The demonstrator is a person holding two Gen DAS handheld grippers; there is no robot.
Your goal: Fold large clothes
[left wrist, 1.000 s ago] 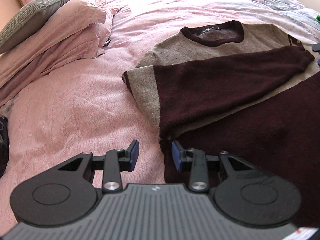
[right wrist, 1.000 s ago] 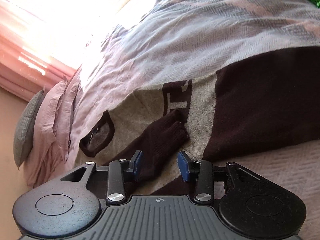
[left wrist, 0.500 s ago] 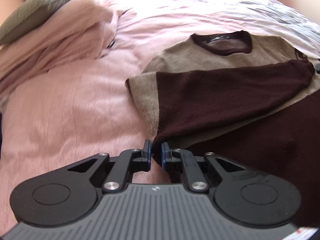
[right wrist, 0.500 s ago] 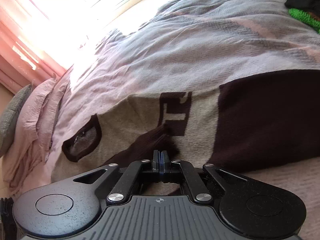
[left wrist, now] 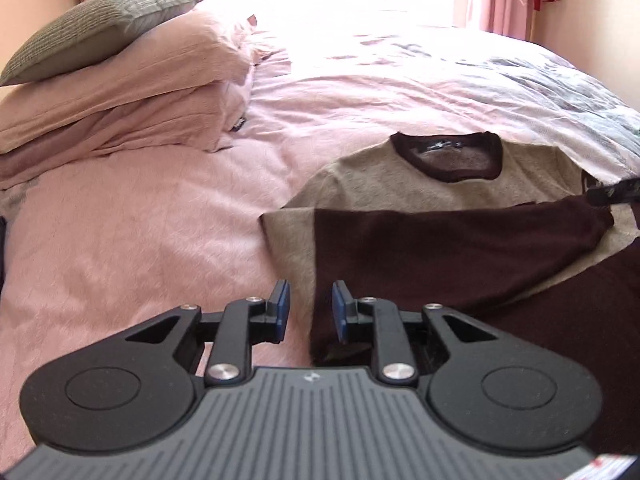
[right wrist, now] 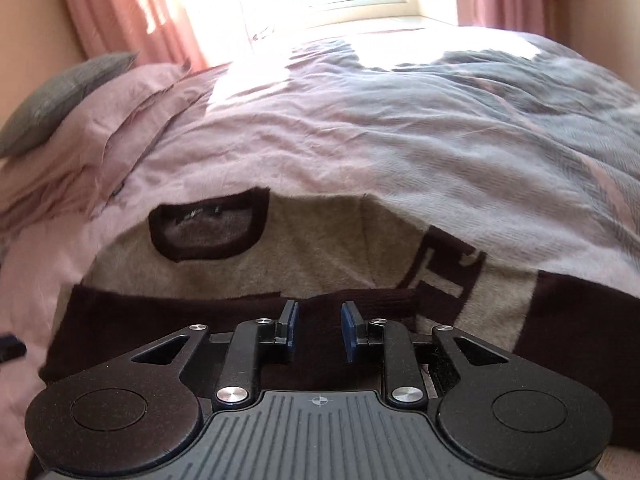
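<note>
Across the pink bed (left wrist: 132, 216) the sweater (left wrist: 420, 184) is lying flat, one dark sleeve (left wrist: 452, 248) folded over its chest. Left gripper (left wrist: 307, 312) and right gripper (right wrist: 319, 330) — both just opening narrowly, gripping nothing — should be pinching matching edges next, lifting evenly.

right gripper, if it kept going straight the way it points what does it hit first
Most likely the dark sleeve folded across the sweater, which lies right under the right gripper. Its jaws have just been opening and stand apart with nothing pinched. Depth is hard to judge here.
</note>
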